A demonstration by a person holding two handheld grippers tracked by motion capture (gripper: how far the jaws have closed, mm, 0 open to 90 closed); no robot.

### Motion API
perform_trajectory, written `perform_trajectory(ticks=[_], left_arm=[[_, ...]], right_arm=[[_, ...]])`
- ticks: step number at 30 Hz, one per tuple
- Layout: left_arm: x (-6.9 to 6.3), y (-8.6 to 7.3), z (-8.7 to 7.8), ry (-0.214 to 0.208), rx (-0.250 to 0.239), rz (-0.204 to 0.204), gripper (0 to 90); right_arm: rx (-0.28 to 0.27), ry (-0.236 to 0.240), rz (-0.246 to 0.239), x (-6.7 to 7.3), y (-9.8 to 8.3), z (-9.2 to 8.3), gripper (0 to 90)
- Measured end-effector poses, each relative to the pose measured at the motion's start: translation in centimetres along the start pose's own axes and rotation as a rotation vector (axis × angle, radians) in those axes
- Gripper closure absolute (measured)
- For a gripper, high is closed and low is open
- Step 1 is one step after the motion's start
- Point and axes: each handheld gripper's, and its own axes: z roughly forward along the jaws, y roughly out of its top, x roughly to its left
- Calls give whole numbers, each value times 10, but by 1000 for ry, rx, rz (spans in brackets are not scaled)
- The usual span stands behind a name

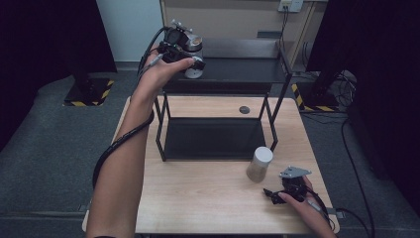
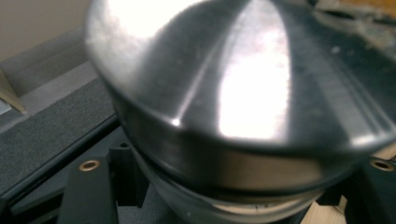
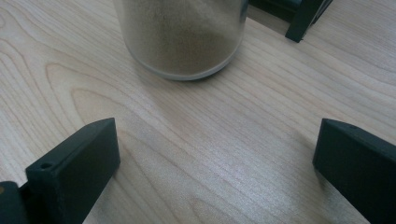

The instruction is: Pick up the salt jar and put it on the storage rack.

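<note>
Left tongs (image 1: 190, 54) clamp steel-lidded glass jar (image 1: 193, 52) on black shelf (image 1: 237, 69); right tongs (image 3: 215, 158) agape.

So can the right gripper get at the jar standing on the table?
Probably yes. The right gripper rests with its jaws open and aimed at the jar, and bare table lies between them.

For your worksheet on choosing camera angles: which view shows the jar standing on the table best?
The high view: the jar on the table shows whole, lid to base, beside the rack. The right gripper view shows its lower part, with brown powder inside.
</note>
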Motion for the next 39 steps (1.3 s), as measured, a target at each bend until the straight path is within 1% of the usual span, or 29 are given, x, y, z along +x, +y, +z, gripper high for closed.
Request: perform_trajectory(ticks=[2,4,7,9,12,14,21,23,26,28,32,35,37,39], left_arm=[[-3,0,1,13,2,12,272],[-4,0,0,18,-1,14,191],[-6,-2,-3,19,-17,16,117],[-9,0,-4,29,-7,20,68],[-15,3,-8,47,11,48,22],[-15,1,-11,42,3,52,20],[-23,1,-26,70,-1,91,18],[-25,-1,-31,80,-4,97,19],[-28,-4,-39,83,-11,99,22],[-30,-6,-44,88,-11,109,25],[-34,-12,-56,81,-13,138,30],[-36,-21,-66,58,-31,156,40],[-40,-25,-72,53,-28,183,47],[-43,-29,-76,36,-17,211,56]], right_arm=[[0,0,0,0,0,0,14],[0,0,0,0,0,0,15],[0,0,0,0,0,0,15],[0,0,0,0,0,0,15],[0,0,0,0,0,0,15],[0,0,0,0,0,0,15],[0,0,0,0,0,0,15],[0,0,0,0,0,0,15],[0,0,0,0,0,0,15],[0,0,0,0,0,0,15],[0,0,0,0,0,0,15],[0,0,0,0,0,0,14],[0,0,0,0,0,0,15],[0,0,0,0,0,0,15]])
